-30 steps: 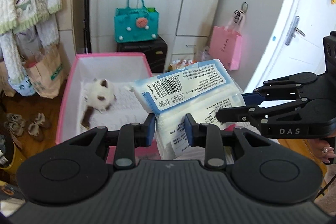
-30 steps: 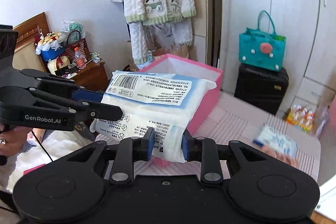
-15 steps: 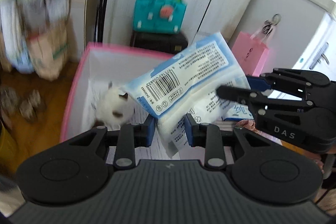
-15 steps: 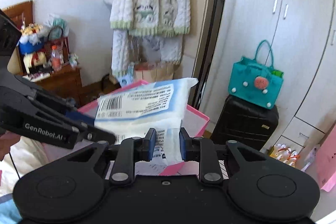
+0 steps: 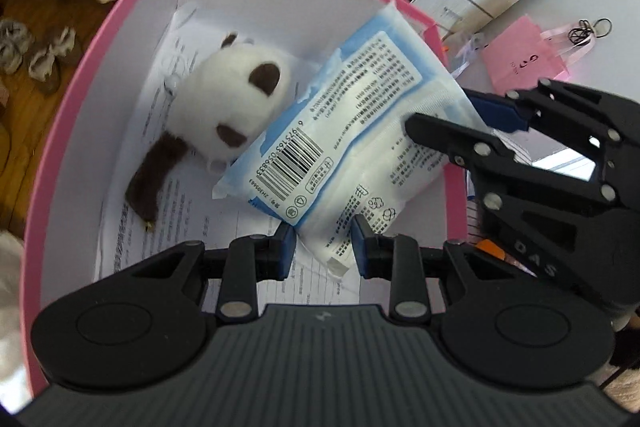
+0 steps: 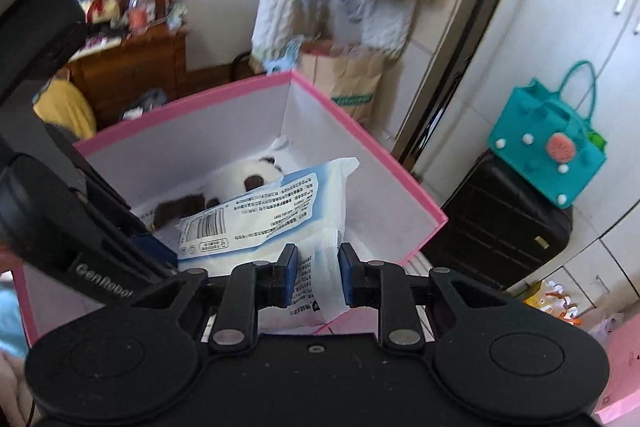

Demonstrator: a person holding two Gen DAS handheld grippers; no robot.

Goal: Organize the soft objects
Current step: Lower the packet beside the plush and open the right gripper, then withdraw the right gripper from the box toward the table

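Both tongs hold the same soft pack [image 5: 352, 147], a white and blue plastic packet with a barcode label. The left tongs [image 5: 323, 247] point steeply down into the pink box [image 5: 92, 75], and their blue pads [image 5: 286, 245] press the near lower corner of the pack, with the jaws narrow. The right tongs [image 6: 318, 275] also tilt down toward the box. They grip another edge of the pack between their blue pads [image 6: 291, 277], and their jaws have just been closing a little more on the plastic.

In the left wrist view the right tongs enter from the right side, over the right wall of the box, and their dark fingers [image 5: 448, 137] lie over the right end of the pack. In the right wrist view the left tongs [image 6: 156, 247] come in from the left, low over the near wall of the box.

The pack hangs slanted inside the open top of the box. I cannot tell if it touches the bottom already. Its far end rests against or very near a plush panda [image 5: 224, 103], which lies on printed paper sheets [image 5: 172, 227] at the bottom of the box. The panda has a white round body and dark brown ears and limb.

Behind the box stand a black suitcase [image 6: 504, 227] with a teal bag [image 6: 548, 147] on top of it, and a brown paper bag [image 6: 352, 75].
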